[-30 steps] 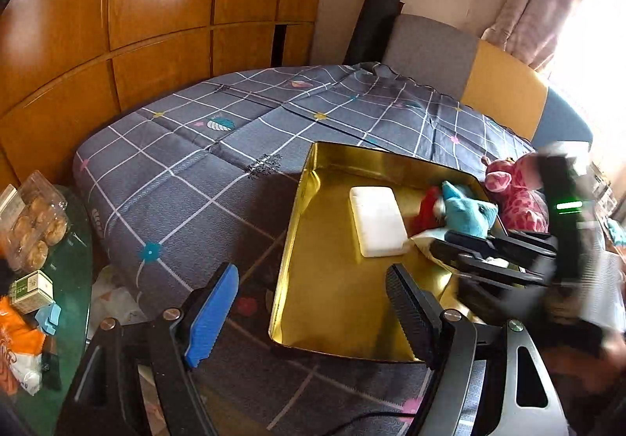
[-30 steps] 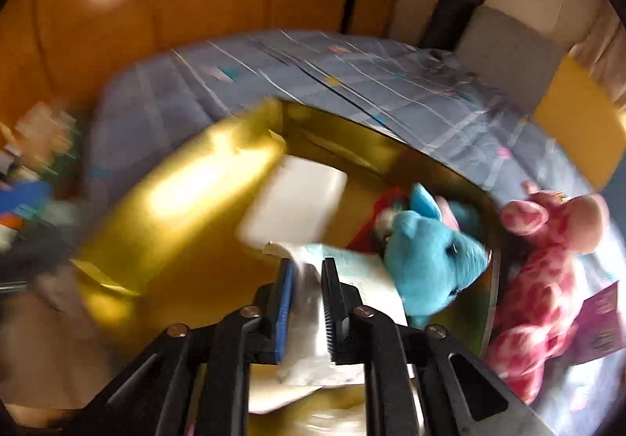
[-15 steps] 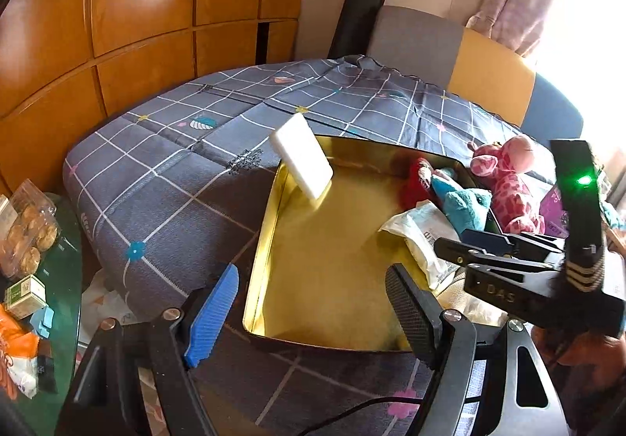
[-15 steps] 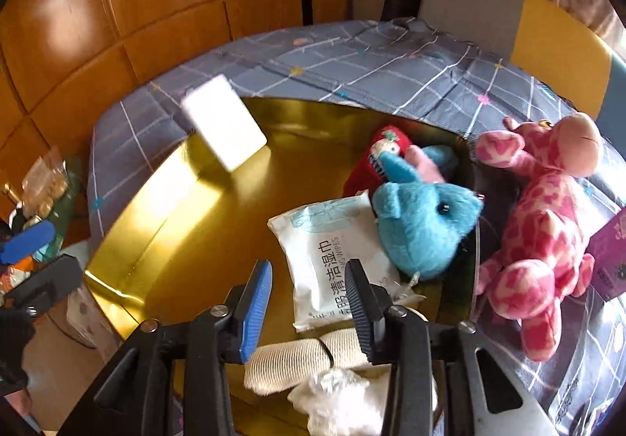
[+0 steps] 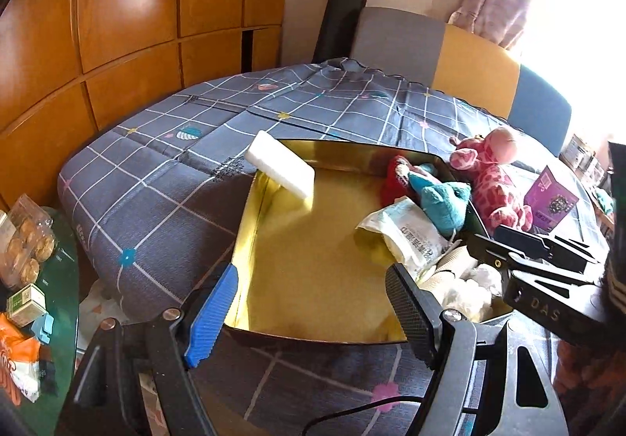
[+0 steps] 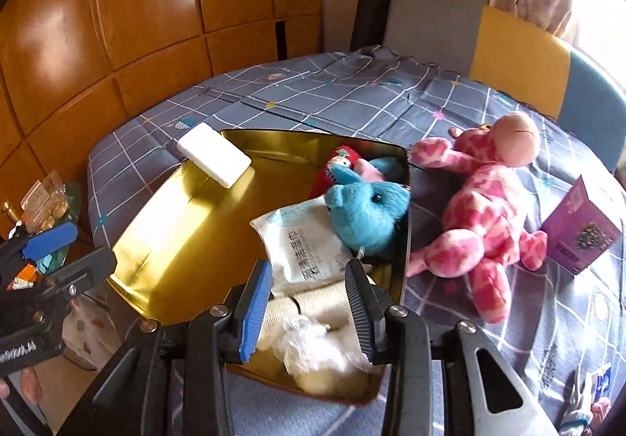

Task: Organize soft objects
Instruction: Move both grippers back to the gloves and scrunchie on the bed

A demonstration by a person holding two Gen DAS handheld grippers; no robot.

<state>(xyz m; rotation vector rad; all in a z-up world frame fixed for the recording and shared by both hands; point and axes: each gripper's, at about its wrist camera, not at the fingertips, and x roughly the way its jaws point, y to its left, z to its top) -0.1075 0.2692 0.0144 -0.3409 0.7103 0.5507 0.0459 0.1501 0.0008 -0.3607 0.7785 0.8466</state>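
Gold tray [image 6: 164, 236] sits on the bed [image 6: 352, 99] with the grey checked cover, toward the bed's near edge. In the tray's right half: blue plush [image 6: 367, 217], red doll [image 6: 340, 166] behind it, white wipes pack [image 6: 305, 244] lying flat, rolled cream cloth [image 6: 313, 307] and crumpled white stuff [image 6: 313, 350] at the near right corner. White sponge block [image 6: 213, 154] rests tilted on the tray's far left rim, half over the cover. Pink giraffe plush [image 6: 485, 217] lies on the cover just right of the tray, purple box [image 6: 579, 236] beside it toward the bed's right edge. Green side tabletop [image 5: 58, 279] off the bed's left edge carries a snack box [image 5: 27, 244] and small packs.

Right tool [image 6: 309, 303] hovers over the tray's near right corner, jaws apart, nothing between the pads. Left tool [image 5: 309, 314] hangs over the tray's near edge, jaws wide apart, empty.

Versus a second ago: right tool was clamped on the wipes pack, now let go and pulled back; the pack lies in the tray. Sponge block went from flat on the tray floor to propped on the rim.
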